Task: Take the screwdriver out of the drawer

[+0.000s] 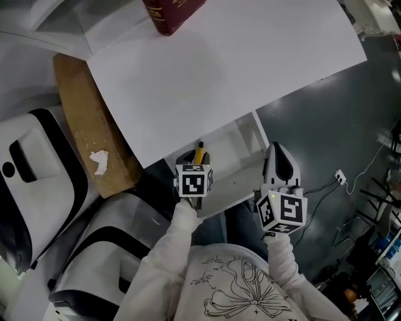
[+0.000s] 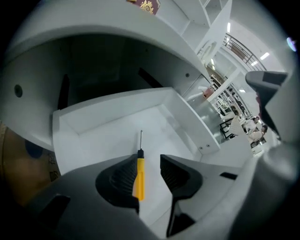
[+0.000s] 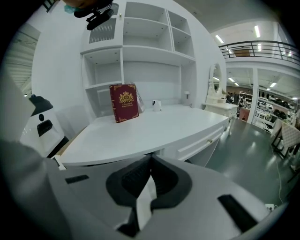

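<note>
The drawer (image 1: 237, 149) under the white desk top (image 1: 213, 69) stands pulled out. On its white floor (image 2: 98, 129) lies a screwdriver (image 2: 139, 180) with a yellow handle and a thin metal shaft that points toward the drawer's back. My left gripper (image 2: 149, 164) points steeply down over it and is open, with the handle in the gap close to the left pad, which does not press on it. In the head view the yellow handle (image 1: 200, 152) shows just beyond the left gripper (image 1: 195, 160). My right gripper (image 1: 280, 164) hangs by the drawer's right front corner with its tips (image 3: 150, 161) together and holds nothing.
A dark red book (image 1: 170, 12) stands at the back of the desk top, below white shelves (image 3: 140, 51). A cardboard sheet (image 1: 94, 131) leans at the desk's left. White and black rounded bodies (image 1: 31, 182) stand at the left. Cables (image 1: 341, 178) lie on the grey floor at right.
</note>
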`<state>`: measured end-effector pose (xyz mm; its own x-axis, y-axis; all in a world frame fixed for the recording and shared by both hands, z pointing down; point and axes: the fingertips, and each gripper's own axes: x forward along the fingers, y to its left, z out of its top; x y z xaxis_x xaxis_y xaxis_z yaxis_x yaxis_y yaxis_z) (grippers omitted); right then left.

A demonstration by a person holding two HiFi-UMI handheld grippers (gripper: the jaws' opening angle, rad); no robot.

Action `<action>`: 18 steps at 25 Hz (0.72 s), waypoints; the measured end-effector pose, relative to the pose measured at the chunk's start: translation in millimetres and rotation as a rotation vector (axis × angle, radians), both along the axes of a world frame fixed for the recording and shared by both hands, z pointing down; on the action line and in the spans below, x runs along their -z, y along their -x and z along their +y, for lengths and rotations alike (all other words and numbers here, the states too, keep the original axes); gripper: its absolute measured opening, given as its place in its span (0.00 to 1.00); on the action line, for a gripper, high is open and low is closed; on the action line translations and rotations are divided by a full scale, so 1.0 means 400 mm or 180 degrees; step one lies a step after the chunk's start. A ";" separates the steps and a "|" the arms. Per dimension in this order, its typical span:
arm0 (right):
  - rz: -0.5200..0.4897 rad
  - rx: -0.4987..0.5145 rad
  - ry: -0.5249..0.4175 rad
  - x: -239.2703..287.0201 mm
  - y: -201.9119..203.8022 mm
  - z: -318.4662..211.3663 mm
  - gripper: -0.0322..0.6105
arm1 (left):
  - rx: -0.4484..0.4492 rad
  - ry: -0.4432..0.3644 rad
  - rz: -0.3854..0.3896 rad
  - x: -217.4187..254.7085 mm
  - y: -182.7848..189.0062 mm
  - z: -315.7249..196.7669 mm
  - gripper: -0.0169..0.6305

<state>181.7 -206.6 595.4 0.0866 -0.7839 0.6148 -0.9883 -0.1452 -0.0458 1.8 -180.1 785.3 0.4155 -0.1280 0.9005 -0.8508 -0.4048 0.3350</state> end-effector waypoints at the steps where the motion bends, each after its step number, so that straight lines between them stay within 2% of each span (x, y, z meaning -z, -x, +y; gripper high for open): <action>1: 0.0000 -0.0011 0.0014 -0.005 -0.003 0.001 0.05 | -0.0021 0.0010 -0.0024 -0.011 -0.001 -0.001 0.24; 10: -0.0021 -0.0028 0.0124 -0.052 -0.007 0.010 0.05 | -0.0095 0.0210 -0.0312 -0.091 -0.004 0.013 0.24; 18: -0.0055 -0.0032 0.0186 -0.080 -0.010 0.013 0.05 | 0.0019 0.0348 -0.0512 -0.141 0.005 0.024 0.24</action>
